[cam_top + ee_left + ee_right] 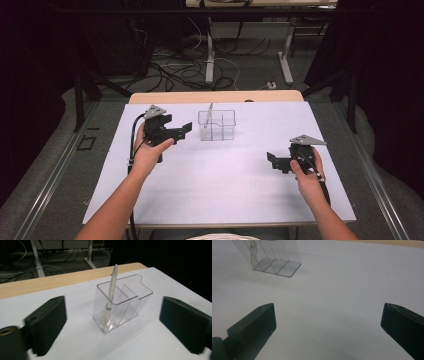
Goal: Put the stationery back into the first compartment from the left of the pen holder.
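A clear plastic holder (217, 125) with several compartments stands on the white table top (220, 170) near its far middle. A silvery pen (111, 293) leans upright in the holder's left compartment (120, 307). My left gripper (186, 129) hovers just left of the holder, pointing at it, jaws wide apart with nothing between them (112, 326). My right gripper (271, 160) is held low over the right side of the table, open and empty (328, 325); the holder's base (274, 261) shows far off in the right gripper view.
A strip of bare wood (215, 96) runs along the table's far edge. Beyond it lie floor cables (175, 70) and table legs (286, 60). Dark curtains flank both sides.
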